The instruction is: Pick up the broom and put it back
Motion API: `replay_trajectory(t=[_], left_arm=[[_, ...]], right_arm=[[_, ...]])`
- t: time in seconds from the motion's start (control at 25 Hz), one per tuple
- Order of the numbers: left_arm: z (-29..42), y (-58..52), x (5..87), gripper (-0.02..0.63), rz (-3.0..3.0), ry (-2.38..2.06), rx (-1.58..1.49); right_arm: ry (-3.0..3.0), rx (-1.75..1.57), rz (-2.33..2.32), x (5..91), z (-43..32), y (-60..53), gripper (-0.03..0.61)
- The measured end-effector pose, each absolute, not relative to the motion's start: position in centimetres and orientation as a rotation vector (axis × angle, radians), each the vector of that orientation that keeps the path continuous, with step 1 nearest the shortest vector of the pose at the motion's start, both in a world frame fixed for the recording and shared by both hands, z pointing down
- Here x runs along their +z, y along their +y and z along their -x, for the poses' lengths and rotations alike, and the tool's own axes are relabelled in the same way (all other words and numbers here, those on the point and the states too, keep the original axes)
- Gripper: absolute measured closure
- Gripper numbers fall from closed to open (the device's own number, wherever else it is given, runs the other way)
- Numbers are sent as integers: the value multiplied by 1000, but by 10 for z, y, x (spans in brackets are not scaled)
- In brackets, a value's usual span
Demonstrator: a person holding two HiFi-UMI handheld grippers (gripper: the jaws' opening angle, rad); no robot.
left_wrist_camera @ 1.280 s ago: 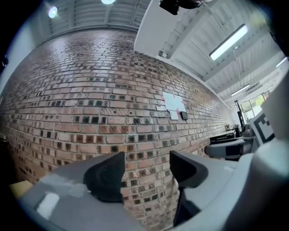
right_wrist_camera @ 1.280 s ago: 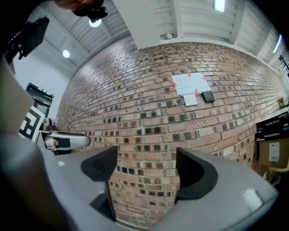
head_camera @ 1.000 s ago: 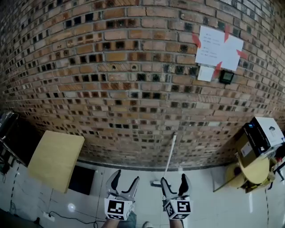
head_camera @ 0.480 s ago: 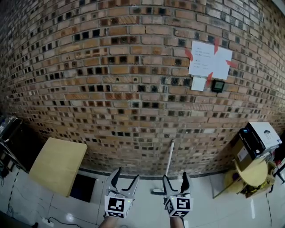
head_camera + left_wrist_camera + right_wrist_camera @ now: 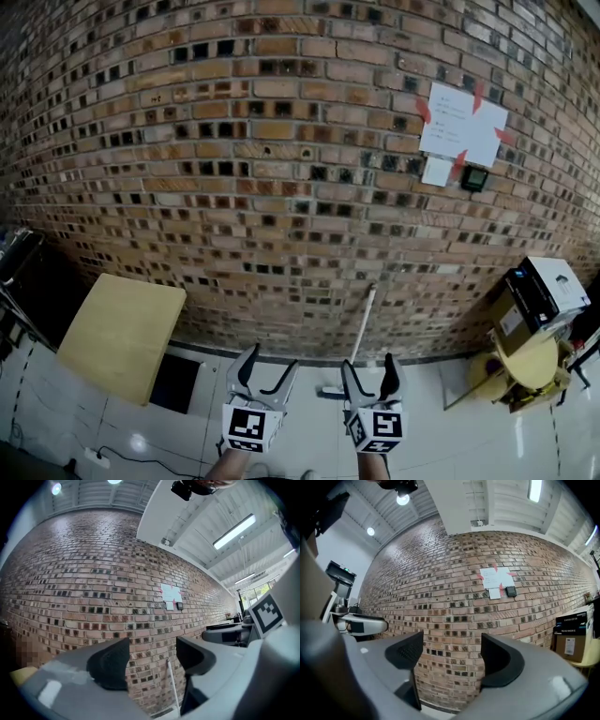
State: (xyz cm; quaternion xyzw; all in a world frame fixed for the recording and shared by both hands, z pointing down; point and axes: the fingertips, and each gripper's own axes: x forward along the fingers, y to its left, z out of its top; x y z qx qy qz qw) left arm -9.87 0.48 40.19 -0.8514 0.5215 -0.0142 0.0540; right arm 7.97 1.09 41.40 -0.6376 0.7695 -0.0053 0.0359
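Observation:
The broom (image 5: 364,323) has a thin white handle and leans upright against the brick wall, its head (image 5: 330,390) on the tiled floor. My right gripper (image 5: 369,370) hangs just in front of the broom's foot, apart from it. It is open, its jaws have just been closing slightly, and nothing is between them. My left gripper (image 5: 269,367) is beside it on the left, also open and empty. In the left gripper view the broom's handle (image 5: 171,686) shows between the left gripper's (image 5: 152,656) jaws, far off. The right gripper view shows only wall beyond the right gripper (image 5: 452,651).
A yellow board (image 5: 122,333) leans low on the wall at the left, with a dark panel (image 5: 176,380) beside it. Boxes (image 5: 539,305) on a yellow stool (image 5: 525,366) stand at the right. A taped paper sheet (image 5: 462,122) hangs high on the wall. A cable (image 5: 94,457) lies at the lower left.
Both grippers have risen a little and the head view has shifted slightly. The broom leans where it was, untouched.

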Motion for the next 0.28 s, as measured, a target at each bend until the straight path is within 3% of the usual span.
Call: replay_trajectory(t=[0.28], left_arm=[[128,-1,408,301,2595,1614,-11]], right_arm=[[2382,-29,1969,423,-58,10,199]])
